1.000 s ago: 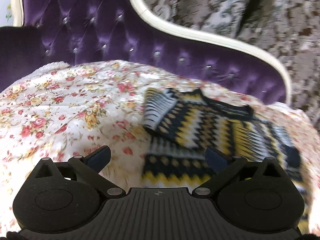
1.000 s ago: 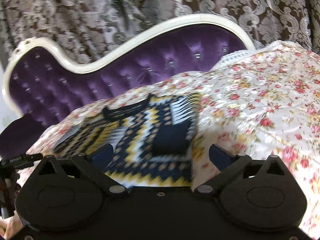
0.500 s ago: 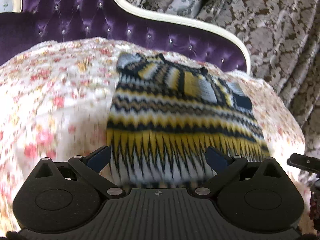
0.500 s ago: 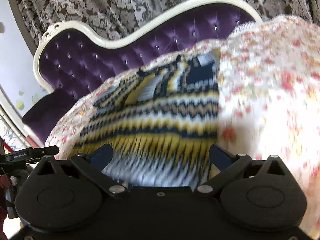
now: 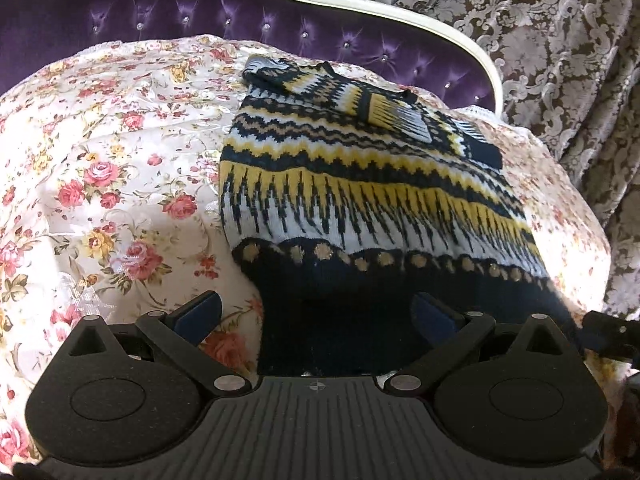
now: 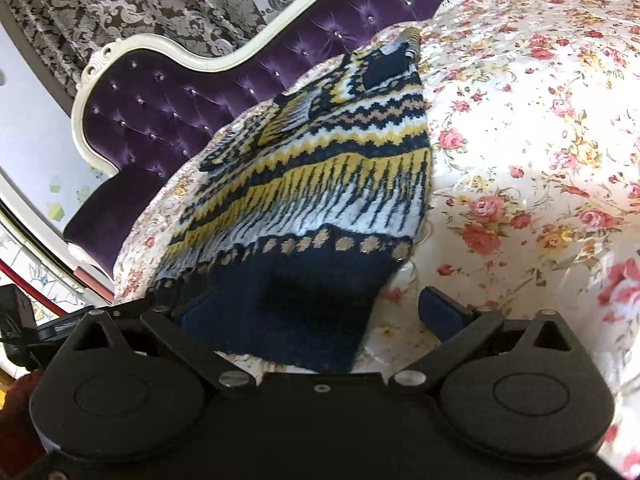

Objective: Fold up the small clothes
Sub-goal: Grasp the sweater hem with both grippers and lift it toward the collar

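A small knitted sweater [image 5: 360, 184] [image 6: 320, 184] lies flat on its front or back, with both sleeves folded in across the chest. Its pattern runs in zigzag bands of navy, yellow, white and tan, with a row of tan dots above a plain navy hem nearest the cameras

Sweater [image 5: 360, 184]: lay flat at centre frame, patterned navy, yellow and white, sleeves folded in at its upper end.
Hem: dark navy band, lower centre, reaching between the fingers.
Left gripper [image 5: 316, 314]: jaws spread wide, lower frame; contact with hem perhaps, unclear.
Floral cover [image 5: 100, 160]: filled the left.
Purple headboard [image 5: 168, 12]: upper left.
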`<state>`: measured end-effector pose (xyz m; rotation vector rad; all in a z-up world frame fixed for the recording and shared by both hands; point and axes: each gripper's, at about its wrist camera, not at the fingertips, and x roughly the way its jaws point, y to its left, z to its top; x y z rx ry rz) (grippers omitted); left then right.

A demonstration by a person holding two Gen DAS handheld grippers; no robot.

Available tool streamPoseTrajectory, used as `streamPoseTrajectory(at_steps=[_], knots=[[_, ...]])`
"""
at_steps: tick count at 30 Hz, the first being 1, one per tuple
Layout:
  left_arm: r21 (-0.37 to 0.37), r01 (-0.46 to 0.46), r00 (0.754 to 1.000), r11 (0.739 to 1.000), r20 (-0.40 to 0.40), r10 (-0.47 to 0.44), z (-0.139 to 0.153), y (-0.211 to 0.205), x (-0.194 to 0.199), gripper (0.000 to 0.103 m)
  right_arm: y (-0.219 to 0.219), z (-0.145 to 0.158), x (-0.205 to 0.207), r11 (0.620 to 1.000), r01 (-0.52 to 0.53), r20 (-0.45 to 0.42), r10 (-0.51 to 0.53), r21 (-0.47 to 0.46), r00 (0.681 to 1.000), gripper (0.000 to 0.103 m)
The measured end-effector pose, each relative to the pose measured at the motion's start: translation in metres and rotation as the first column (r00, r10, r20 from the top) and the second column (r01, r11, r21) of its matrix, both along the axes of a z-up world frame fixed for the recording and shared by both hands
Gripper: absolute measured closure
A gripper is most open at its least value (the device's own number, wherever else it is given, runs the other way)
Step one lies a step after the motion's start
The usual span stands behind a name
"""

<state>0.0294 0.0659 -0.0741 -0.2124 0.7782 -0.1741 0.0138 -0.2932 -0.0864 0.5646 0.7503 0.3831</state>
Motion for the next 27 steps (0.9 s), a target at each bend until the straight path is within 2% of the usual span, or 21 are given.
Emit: streamPoseTrajectory(at_steps=[8,15,17,22,25,27], knots=[[0.007,0.019,1.0,1.0,-0.001,-0.019,-0.005,-0.004,0.005,0.001,0.009,-0.001,-0.003,0.999,-0.02,0.047,0.018,0.034,0.999,0.0],[-0.027,0.05,0.999,0.998,-0.021,-0.05,-0.003,-0.008,0.014,0.002,0.008,-0.003,0.002,0.993,-0.02,0.058,0.013,0.115,0.998,0.0],[-0.05,0.068,0.997,0.996,-0.028,-0.069,-0.002,-0.009,0.016,0.002,0.008,-0.003,0.004,0.992,-0.018,0.06,0.011,0.122,0.998,0.0],[-0.055,0.09,0.994,0.994,-0.052,-0.093,-0.001,-0.011,0.021,0.004,0.009,-0.002,0.006,0.992,-0.009,0.075,0.0,0.126,0.997,0.0],[-0.078,0.084,0.994,0.993,-0.058,-0.089,0.0,-0.007,0.024,0.02,0.008,-0.002,0.007,0.991,0.002,0.073,-0.012,0.133,0.997,0.0],[-0.083,0.078,0.995,0.994,-0.061,-0.083,0.001,-0.006,0.024,0.029,0.007,-0.002,0.006,0.992,0.014,0.071,-0.023,0.126,0.997,0.007]])
